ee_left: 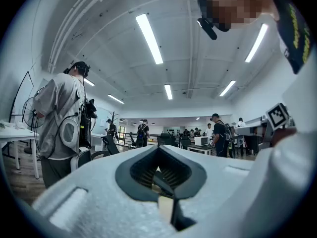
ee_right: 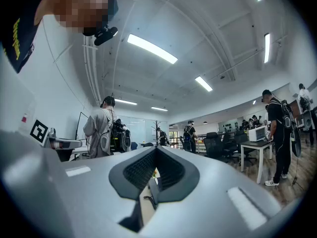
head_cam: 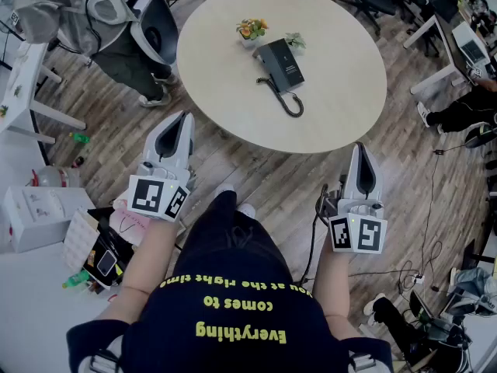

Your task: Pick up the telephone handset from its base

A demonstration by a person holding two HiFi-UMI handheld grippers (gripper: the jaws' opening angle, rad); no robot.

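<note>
The telephone sits on the round table, a little past its middle and towards the far side. The handset rests on the base, seemingly along the side towards the table's left. Its long axis runs from the table's far edge towards the near edge, slanting to the right as it comes nearer. The coiled cord loops from the phone towards the table's near edge. Two small potted plants stand just beyond the phone.

Both tools are held short of the table's near edge, above the wooden floor. The left gripper has its jaws pressed together on nothing. The right gripper is likewise closed and empty. Both are well apart from the phone.
</note>
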